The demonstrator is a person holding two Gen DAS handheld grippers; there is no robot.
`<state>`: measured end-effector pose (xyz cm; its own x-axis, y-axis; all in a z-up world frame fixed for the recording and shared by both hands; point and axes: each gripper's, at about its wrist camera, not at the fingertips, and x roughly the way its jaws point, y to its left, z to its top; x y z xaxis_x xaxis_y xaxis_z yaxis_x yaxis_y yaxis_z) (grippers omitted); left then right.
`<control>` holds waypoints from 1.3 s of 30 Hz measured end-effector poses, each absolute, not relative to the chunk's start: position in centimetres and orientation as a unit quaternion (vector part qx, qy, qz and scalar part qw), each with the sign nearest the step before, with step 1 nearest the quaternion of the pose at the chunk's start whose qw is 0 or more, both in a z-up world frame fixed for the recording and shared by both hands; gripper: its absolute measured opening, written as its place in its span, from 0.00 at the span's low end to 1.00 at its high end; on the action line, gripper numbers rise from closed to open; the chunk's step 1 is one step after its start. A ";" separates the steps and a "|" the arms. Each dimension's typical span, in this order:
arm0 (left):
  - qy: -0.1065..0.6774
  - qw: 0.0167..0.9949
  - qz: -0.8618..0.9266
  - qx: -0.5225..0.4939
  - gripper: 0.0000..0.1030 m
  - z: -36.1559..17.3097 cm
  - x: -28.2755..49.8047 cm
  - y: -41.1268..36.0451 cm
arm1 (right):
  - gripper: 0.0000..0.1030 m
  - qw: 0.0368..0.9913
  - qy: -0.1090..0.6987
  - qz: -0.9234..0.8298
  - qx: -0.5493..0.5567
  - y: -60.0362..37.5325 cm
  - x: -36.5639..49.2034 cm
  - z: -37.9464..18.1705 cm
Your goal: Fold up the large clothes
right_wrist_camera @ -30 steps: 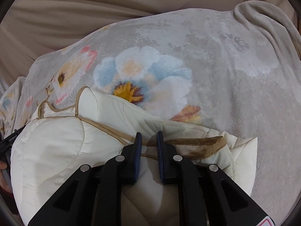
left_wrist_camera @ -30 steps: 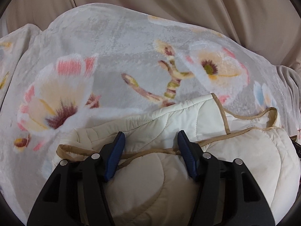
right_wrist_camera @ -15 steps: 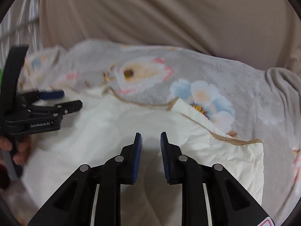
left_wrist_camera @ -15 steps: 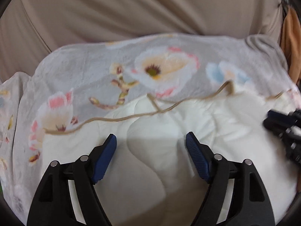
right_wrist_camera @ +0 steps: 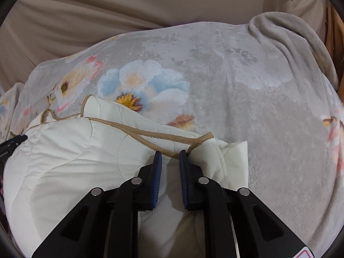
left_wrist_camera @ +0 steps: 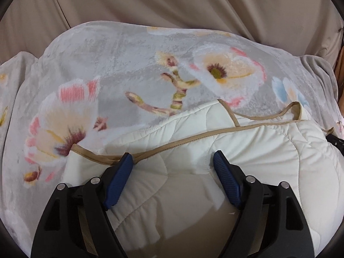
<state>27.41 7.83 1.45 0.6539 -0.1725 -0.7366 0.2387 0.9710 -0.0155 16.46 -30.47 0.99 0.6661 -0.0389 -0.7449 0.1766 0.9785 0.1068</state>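
A cream quilted garment with tan trim (left_wrist_camera: 247,148) lies folded in layers on a grey floral blanket (left_wrist_camera: 111,64). It also shows in the right wrist view (right_wrist_camera: 71,157). My left gripper (left_wrist_camera: 173,158) is open, its blue pads spread wide over the garment's left part near the tan edge. My right gripper (right_wrist_camera: 170,153) hovers over the garment's right end with its jaws a narrow gap apart, nothing visibly pinched between them. The tip of the left gripper (right_wrist_camera: 13,143) shows at the left edge of the right wrist view.
The floral blanket (right_wrist_camera: 247,90) covers the surface around the garment, with a bunched fold (right_wrist_camera: 286,36) at the far right. A beige curtain (left_wrist_camera: 172,2) hangs behind. Bare blanket lies beyond and to the right of the garment.
Both grippers rose and pulled back half a second ago, then came down again over the garment. The garment lies folded as it did a second ago. The left gripper's jaws are wider.
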 end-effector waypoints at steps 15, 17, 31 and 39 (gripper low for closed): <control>0.376 0.922 -0.076 0.058 0.82 1.3 23.5 9.7 | 0.13 0.907 0.406 -0.046 0.100 -30.9 12.1 0.2; 0.386 0.918 -0.082 0.042 0.84 1.0 24.2 10.2 | 0.13 0.907 0.403 -0.039 0.112 -31.4 12.0 0.0; 0.351 0.934 -0.065 -0.024 0.83 6.0 16.7 14.7 | 0.24 0.932 0.352 0.010 0.084 -25.4 8.8 7.6; 0.397 0.913 -0.030 -0.093 0.85 4.0 11.5 19.9 | 0.23 0.914 0.387 0.103 0.067 -16.5 16.8 6.9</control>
